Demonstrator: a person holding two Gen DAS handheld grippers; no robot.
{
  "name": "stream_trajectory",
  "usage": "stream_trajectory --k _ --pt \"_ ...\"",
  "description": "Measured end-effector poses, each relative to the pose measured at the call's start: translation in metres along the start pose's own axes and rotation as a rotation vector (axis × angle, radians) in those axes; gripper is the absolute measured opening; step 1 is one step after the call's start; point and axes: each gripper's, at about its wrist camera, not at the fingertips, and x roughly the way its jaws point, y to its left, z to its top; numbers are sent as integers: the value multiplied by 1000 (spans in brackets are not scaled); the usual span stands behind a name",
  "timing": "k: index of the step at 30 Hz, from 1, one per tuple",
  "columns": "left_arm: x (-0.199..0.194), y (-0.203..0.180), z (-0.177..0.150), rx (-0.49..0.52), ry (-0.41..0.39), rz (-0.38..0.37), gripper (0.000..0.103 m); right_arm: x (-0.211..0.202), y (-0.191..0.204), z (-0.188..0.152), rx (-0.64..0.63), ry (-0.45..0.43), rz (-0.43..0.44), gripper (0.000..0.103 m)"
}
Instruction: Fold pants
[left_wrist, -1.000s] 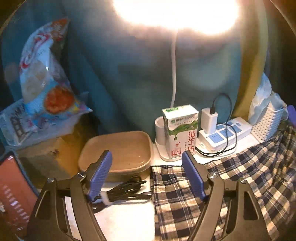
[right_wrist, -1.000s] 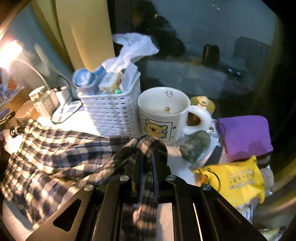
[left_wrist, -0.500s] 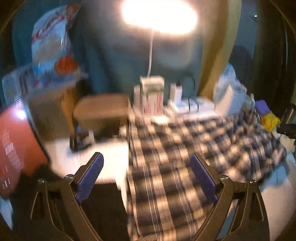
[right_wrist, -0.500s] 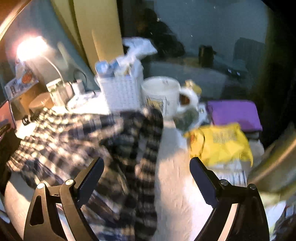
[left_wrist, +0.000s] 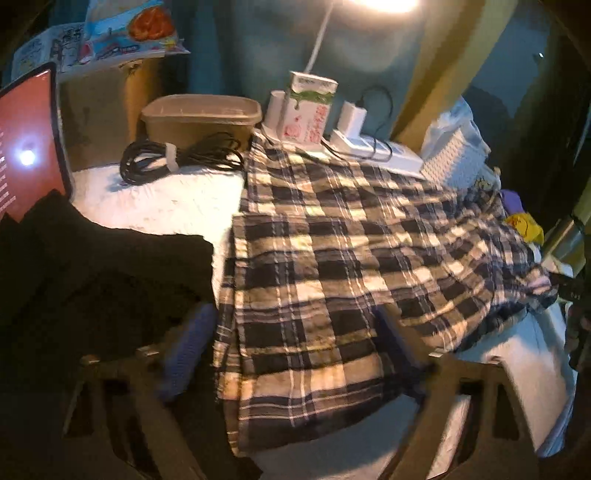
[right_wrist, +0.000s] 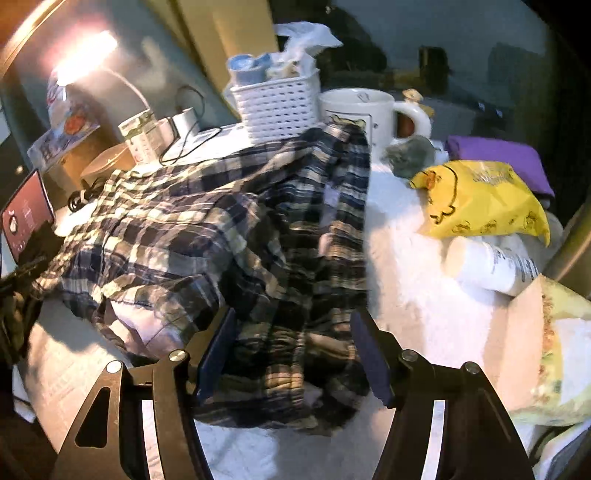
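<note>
The plaid pants lie spread on the white table, legs toward the left, and bunched waist toward the right. In the right wrist view the pants are rumpled, one corner draped up against the mug. My left gripper is open above the near leg end, holding nothing. My right gripper is open over the crumpled near edge, holding nothing.
Behind the pants stand a milk carton, a power strip, a white basket, a brown tub and coiled cable. A dark cloth and tablet lie left. A yellow bag and bottle sit right.
Both grippers pulled back and up from the table's rear. The right gripper, shut on the pants' corner a second ago, has let go and opened. The left stayed open.
</note>
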Motion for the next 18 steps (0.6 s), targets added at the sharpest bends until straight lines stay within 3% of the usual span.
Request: stream_trajectory --k 1,2,6,7,9,14,18 --pt "2 -1 -2 4 12 9 53 1 3 -2 -8 0 -2 49" --pt "5 -3 -4 12 31 7 39 2 5 -4 -9 1 -3 31" --pt "3 -9 -12 57 34 9 9 -11 15 -6 -42 -54 -34 25" --pt "1 -9 -13 60 29 7 5 -17 18 -5 -59 -73 -52 25" --pt "-6 -9 -13 58 9 4 2 -29 26 -3 -103 -110 -103 0" --pt "-42 -17 -10 67 -71 -18 2 -60 32 0 -137 -183 -165 0" --pt "-65 -18 -12 77 -127 -14 1 -68 32 -5 -134 -177 -161 0"
